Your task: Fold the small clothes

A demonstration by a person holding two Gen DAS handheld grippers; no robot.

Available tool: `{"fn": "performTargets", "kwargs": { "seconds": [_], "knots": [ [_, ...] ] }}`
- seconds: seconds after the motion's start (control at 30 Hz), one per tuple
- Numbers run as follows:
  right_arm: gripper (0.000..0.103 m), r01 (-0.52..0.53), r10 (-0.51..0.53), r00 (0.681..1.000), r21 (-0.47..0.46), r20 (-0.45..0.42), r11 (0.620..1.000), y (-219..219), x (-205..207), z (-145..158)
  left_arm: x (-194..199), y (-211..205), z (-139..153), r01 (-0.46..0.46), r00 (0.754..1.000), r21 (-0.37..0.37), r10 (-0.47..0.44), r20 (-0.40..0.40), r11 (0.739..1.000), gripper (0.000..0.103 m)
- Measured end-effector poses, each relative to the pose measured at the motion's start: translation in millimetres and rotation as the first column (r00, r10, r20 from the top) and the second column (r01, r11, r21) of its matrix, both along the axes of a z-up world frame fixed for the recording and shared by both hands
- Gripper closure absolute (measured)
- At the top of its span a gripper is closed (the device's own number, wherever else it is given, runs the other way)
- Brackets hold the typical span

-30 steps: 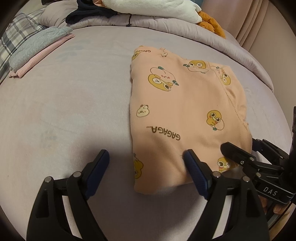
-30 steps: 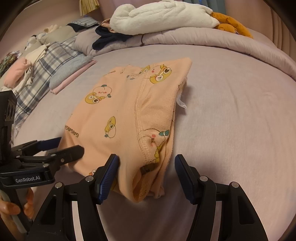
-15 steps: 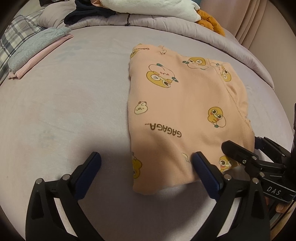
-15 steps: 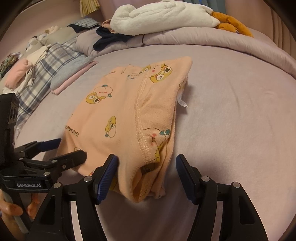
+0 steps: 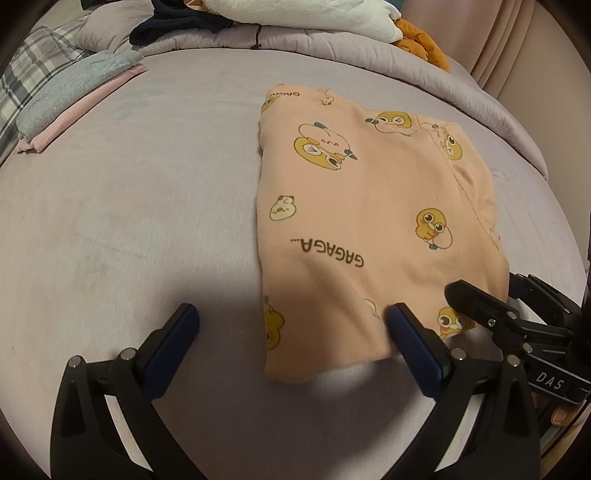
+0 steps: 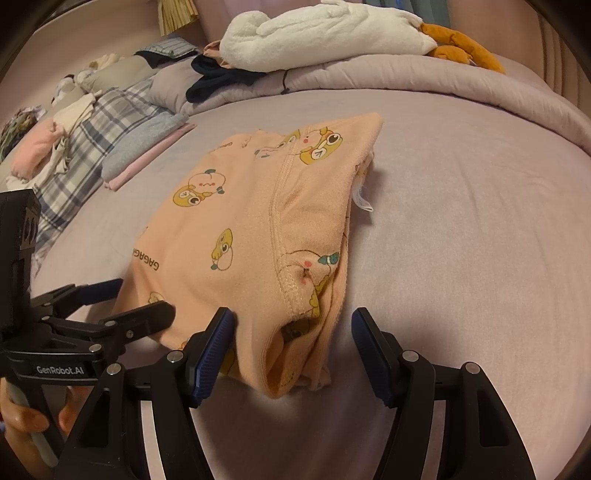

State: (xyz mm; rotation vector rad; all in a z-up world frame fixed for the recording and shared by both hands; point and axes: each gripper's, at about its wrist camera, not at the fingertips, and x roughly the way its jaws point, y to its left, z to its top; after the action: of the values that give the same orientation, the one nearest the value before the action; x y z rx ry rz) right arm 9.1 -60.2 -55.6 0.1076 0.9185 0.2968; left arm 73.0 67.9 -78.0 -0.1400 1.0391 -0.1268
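Observation:
A folded peach garment (image 5: 354, 229) with yellow duck prints and "GAGAGA" lettering lies flat on the lilac bed sheet (image 5: 129, 221). It also shows in the right wrist view (image 6: 258, 236). My left gripper (image 5: 291, 328) is open at the garment's near left corner, its right pad on the cloth. My right gripper (image 6: 291, 336) is open and straddles the garment's near right corner, where the folded layers gape. Neither holds the cloth. The right gripper's fingers show at the right edge of the left wrist view (image 5: 491, 314).
A folded grey and pink stack (image 5: 74, 99) lies at the far left. A rolled duvet (image 6: 406, 81) runs along the back with a white plush (image 6: 325, 33), an orange toy (image 6: 465, 48) and dark clothing (image 6: 218, 77) on it. More clothes (image 6: 55, 140) are piled at the left.
My left gripper's jaws have opened wider and it has drawn back slightly from the garment. The right gripper has barely moved. The garment lies as before.

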Motion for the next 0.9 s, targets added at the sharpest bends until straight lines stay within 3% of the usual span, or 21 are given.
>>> {"fn": "performTargets", "kwargs": {
  "seconds": [0.5, 0.7, 0.9],
  "knots": [
    [0.037, 0.010, -0.010, 1.000, 0.014, 0.018, 1.000, -2.3, -8.2, 9.0, -15.5, 4.6, 8.6, -0.002, 1.000, -0.032, 0.002, 0.004, 0.999, 0.001],
    [0.037, 0.003, -0.004, 0.999, 0.013, 0.045, 1.000, -1.9, -16.3, 17.7, -34.1, 5.6, 26.9, 0.038, 0.996, 0.019, -0.039, 0.077, 0.999, 0.001],
    [0.037, 0.008, -0.009, 0.998, 0.023, 0.060, 1.000, -2.2, -24.7, 23.5, -46.5, 11.3, 41.9, 0.006, 0.993, 0.009, -0.007, 0.121, 1.000, 0.001]
  ]
}}
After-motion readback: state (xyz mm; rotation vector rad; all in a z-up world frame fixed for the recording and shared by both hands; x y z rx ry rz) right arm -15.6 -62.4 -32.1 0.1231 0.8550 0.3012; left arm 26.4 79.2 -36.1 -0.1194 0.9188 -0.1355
